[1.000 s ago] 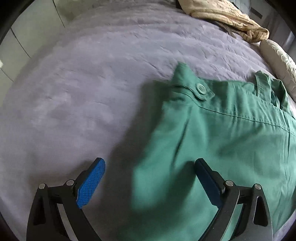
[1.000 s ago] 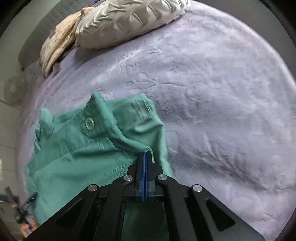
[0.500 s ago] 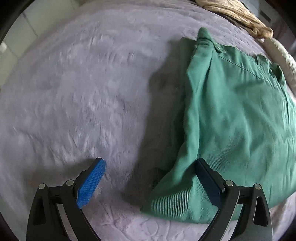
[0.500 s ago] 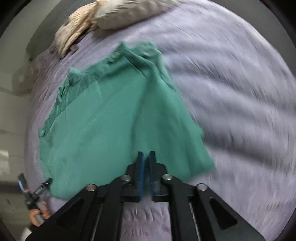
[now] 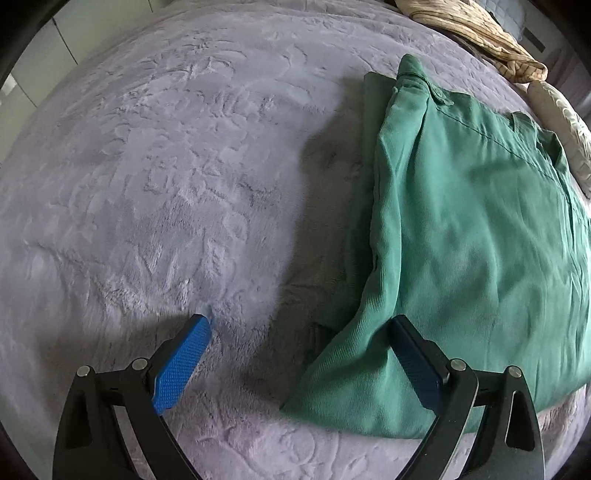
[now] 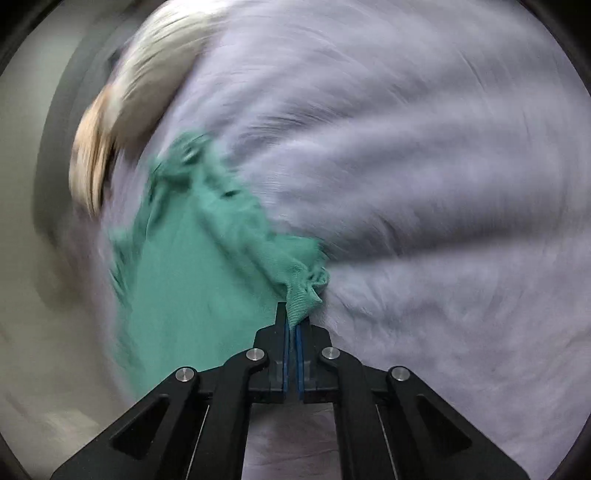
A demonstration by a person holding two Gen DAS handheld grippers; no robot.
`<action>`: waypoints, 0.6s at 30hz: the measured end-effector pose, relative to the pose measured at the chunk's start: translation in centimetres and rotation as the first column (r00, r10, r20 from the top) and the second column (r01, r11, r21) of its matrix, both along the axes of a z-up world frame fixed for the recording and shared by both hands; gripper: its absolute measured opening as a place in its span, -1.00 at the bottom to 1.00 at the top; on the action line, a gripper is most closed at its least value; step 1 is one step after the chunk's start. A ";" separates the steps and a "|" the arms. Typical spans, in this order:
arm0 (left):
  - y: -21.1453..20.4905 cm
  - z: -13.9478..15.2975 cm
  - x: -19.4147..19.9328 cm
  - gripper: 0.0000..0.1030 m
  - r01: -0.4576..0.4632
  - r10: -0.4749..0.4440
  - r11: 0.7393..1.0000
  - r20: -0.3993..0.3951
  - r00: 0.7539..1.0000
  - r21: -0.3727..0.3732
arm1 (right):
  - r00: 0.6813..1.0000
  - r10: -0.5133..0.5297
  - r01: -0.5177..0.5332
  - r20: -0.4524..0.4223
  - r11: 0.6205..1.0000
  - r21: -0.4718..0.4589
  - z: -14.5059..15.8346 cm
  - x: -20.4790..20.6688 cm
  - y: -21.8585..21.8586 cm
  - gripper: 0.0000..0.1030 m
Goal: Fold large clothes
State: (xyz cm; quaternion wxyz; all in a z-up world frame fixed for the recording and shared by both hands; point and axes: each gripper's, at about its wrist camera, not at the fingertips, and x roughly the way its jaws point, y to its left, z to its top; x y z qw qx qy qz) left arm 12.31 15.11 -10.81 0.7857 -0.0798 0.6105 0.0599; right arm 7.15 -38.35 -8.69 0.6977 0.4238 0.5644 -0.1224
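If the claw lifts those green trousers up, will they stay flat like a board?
Probably not. The green ribbed-cloth trousers bunch into wrinkles where the right claw pinches them, so they would likely droop and swing. They lie in soft folds on the fuzzy grey blanket, so a push would probably crumple them.

No readable text, labels, numbers (right view blurred).

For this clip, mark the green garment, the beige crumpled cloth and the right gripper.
green corduroy garment (image 5: 480, 229), left wrist view, on its flat upper layer.
beige crumpled cloth (image 5: 476, 29), left wrist view, on its bunched middle.
right gripper (image 6: 293, 325), right wrist view, between the fingertips, jaws pinching a garment corner.
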 end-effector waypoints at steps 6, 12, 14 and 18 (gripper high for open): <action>0.4 -0.6 -0.9 0.92 -0.042 0.041 0.998 -0.022 0.999 -0.045 | 0.984 0.138 -0.152 -0.113 0.980 -0.125 -2.9 0.6 1.1 -0.91; 1.9 0.0 -2.8 0.47 -0.001 0.000 0.996 -0.020 1.000 -0.090 | 0.976 0.187 -0.202 -0.108 0.968 -0.150 -3.0 0.6 1.7 -0.89; 2.1 0.4 -3.3 0.11 0.010 -0.013 0.993 -0.018 1.000 -0.116 | 0.976 0.187 -0.203 -0.114 0.969 -0.143 -2.7 0.3 1.7 -0.88; 2.1 0.7 -3.8 0.01 0.030 -0.032 0.994 -0.021 0.999 -0.103 | 0.977 0.168 -0.186 -0.128 0.971 -0.150 -1.5 -0.1 2.1 -0.88</action>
